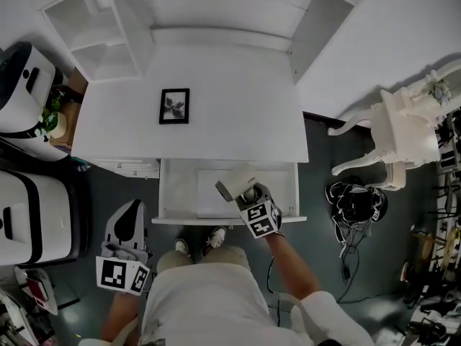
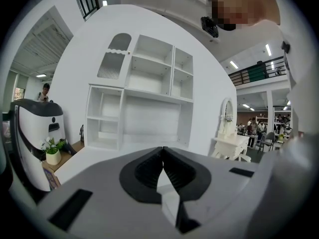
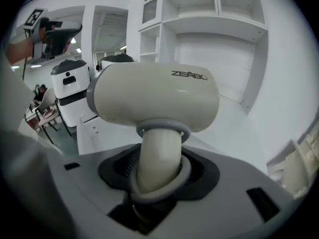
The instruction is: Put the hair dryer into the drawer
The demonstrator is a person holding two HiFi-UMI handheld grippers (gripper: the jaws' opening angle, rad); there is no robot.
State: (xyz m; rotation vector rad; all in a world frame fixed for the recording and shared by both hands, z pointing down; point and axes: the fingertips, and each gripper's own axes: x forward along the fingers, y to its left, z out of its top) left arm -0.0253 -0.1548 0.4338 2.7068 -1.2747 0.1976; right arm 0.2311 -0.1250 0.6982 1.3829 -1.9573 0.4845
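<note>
Placing step: my right gripper (image 3: 157, 178) pinched the hair dryer (image 3: 154, 96) by its handle, body just beyond the jaws over the open drawer (image 1: 178, 189); my left gripper (image 2: 163, 169) sat pressed together on nothing; next, I judged, lower and release.

The cream plastic hair dryer (image 1: 236, 186) (grey ring round its handle) hangs, handle clamped, over the open white drawer (image 1: 176, 193).

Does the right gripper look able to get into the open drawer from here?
Probably yes: the right gripper, shut on the hair dryer, hangs over the drawer, which stands pulled out with nothing covering it.
</note>
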